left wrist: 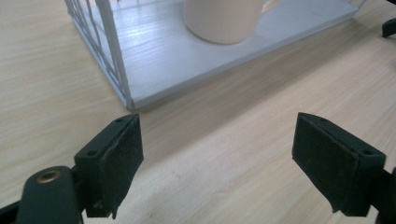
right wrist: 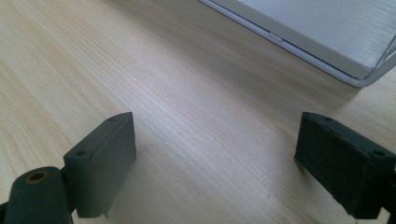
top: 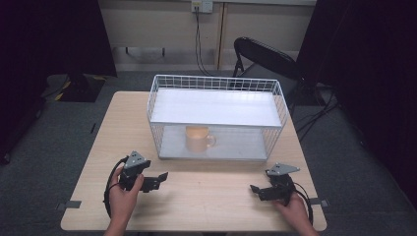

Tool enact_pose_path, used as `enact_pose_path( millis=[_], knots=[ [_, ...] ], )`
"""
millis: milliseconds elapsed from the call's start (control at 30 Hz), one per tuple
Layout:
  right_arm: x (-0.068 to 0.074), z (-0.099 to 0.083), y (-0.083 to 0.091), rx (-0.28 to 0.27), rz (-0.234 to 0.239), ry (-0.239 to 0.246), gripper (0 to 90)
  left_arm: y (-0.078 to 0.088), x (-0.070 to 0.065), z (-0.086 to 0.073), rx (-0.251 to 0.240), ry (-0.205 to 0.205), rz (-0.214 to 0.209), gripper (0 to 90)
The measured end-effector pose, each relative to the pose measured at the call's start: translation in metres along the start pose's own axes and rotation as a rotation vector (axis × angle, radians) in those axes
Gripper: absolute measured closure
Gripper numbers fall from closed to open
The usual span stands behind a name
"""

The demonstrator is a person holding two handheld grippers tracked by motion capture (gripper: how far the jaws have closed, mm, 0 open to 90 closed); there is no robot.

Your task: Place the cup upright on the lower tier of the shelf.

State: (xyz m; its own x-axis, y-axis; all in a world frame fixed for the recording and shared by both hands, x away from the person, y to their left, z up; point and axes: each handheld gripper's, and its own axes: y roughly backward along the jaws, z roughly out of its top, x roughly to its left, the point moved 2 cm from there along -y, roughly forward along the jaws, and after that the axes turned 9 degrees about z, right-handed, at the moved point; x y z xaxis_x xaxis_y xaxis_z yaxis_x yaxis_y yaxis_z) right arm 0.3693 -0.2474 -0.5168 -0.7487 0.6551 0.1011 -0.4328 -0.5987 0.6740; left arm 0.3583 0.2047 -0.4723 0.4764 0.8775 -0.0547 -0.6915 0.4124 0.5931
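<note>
Wire rack (top: 216, 88) open at front; mug (top: 198, 138) stands inside.

Overhead view; low gripper views toward rack (top: 216, 105)

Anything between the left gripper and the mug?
Bare tabletop, then the rack's white shelf edge, seen in the left gripper view; left gripper, mug.

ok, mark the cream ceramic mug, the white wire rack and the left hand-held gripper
cream ceramic mug (top: 197, 139), high view, on its side wall.
white wire rack (top: 216, 78), high view, on its top back rim.
left hand-held gripper (top: 161, 178), high view, between its fingertips.
</note>
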Motion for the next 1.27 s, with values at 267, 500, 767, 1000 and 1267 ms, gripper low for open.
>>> enact_pose_path(
  millis=[267,500,767,1000,1267],
  knots=[
    [0.0,0.0,0.0,0.0,0.0,0.0,11.7,0.005,0.01,-0.008,0.016,-0.011,0.018,16.2],
    [0.0,0.0,0.0,0.001,0.001,-0.001,11.7,0.008,0.022,-0.021,0.025,-0.011,0.021,16.2],
    [0.0,0.0,0.0,0.001,0.001,-0.001,11.8,0.009,0.029,-0.031,0.038,-0.009,0.031,16.2],
    [0.0,0.0,0.0,0.001,0.001,-0.001,11.8,0.006,0.033,-0.041,0.082,-0.022,0.057,16.2],
    [0.0,0.0,0.0,0.0,0.0,-0.001,11.8,0.005,0.028,-0.044,0.122,-0.063,0.081,16.5]
  ],
)
